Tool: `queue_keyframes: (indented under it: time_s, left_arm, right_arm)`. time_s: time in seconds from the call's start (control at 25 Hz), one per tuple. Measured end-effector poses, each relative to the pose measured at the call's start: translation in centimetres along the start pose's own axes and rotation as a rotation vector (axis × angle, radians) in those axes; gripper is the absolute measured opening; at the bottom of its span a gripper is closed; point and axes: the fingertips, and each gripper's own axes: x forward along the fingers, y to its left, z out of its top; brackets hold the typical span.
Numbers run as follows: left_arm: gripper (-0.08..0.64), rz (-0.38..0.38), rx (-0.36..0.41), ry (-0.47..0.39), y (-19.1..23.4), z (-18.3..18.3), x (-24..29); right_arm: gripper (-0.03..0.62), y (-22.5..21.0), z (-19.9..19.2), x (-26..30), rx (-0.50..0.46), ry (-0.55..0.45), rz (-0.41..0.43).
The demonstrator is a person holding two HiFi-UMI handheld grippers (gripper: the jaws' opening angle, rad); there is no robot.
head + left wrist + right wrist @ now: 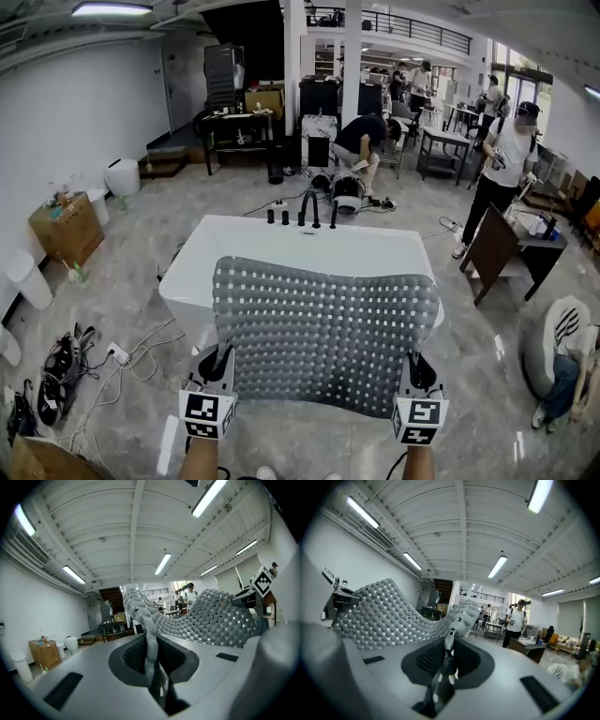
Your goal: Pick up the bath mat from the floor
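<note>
A grey, bumpy bath mat (323,328) with rows of small holes hangs spread out in the air between my two grippers, in front of a white bathtub (281,246). My left gripper (221,367) is shut on the mat's lower left corner, and my right gripper (415,372) is shut on its lower right corner. In the left gripper view the mat's edge (151,656) is pinched between the jaws and the sheet (211,618) billows off to the right. In the right gripper view the mat's edge (446,660) is clamped likewise and the sheet (384,616) spreads to the left.
Black taps (309,208) stand on the tub's far rim. Cables and a power strip (117,354) lie on the floor at left, with shoes (56,370) and a cardboard box (66,227). A dark table (502,253) stands at right. Several people (502,169) are behind the tub.
</note>
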Motion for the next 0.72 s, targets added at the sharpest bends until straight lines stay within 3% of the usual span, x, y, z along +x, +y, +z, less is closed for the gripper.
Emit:
queue_keyframes:
  time_s: [0.72]
  left_arm:
    - [0.044,0.023,0.012,-0.012,0.1,-0.3,-2.4]
  right_arm:
    - [0.066,0.5,0.0,-1.5,0.01,-0.014,-0.007]
